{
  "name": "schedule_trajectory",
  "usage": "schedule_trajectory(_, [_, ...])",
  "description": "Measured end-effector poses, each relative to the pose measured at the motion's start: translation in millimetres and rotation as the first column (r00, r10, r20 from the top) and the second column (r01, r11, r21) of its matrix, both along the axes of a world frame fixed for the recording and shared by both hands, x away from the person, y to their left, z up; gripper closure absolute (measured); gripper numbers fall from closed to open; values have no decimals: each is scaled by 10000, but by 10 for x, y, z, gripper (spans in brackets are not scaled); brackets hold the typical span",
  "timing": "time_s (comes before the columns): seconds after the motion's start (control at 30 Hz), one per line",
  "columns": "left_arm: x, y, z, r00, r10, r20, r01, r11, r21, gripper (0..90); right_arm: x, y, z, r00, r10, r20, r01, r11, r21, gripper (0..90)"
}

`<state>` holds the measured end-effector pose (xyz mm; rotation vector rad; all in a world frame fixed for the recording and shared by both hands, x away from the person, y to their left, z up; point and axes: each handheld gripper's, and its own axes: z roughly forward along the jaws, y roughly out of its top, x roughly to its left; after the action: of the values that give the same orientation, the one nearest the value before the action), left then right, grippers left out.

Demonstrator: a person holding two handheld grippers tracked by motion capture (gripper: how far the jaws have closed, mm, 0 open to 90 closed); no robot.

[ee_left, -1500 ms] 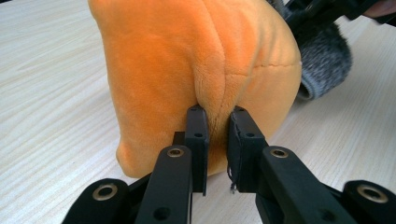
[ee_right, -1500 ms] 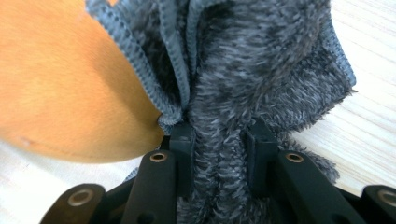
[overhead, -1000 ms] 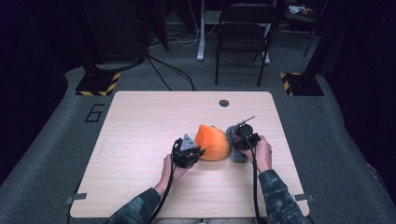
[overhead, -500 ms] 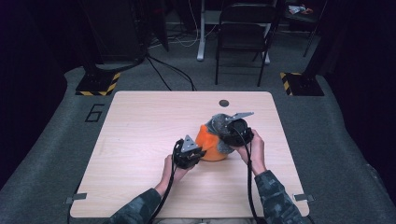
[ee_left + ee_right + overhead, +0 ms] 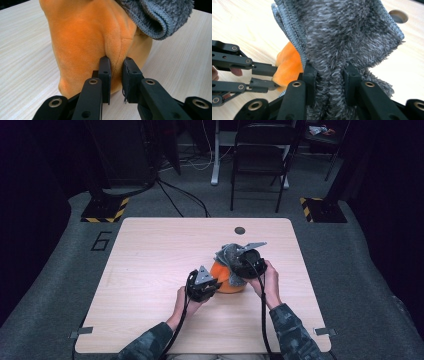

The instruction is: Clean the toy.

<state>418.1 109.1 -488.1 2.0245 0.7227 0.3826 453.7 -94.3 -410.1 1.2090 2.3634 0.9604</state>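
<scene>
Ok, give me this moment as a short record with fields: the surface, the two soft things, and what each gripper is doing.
surface: light wooden table with a round hole near the far edge
orange item: orange plush piece, resting on the table
grey item: grey fuzzy cloth, draped over the plush's top
left gripper: jaws pinching a fold of the orange plush
right gripper: jaws clamped on the grey cloth, above the plush
</scene>
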Motion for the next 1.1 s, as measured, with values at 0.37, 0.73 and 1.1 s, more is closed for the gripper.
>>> schedule_trajectory(0.37, [33, 50, -31, 9996, 238, -148, -240, 9996, -114, 791, 57, -145, -61, 9970, -388, -670, 368, 9988, -315, 691])
schedule_trajectory(0.73, [120, 105, -57, 9975, 517, -487, -534, 9980, -334, 796, 117, -317, -232, 9834, -1147, -1408, 1052, 9918, -730, 691])
schedule_trajectory(1.1, [215, 198, -93, 9939, 790, -773, -831, 9953, -505, 798, 260, -416, -719, 9535, -1732, -2468, 1384, 9786, -1521, 691])
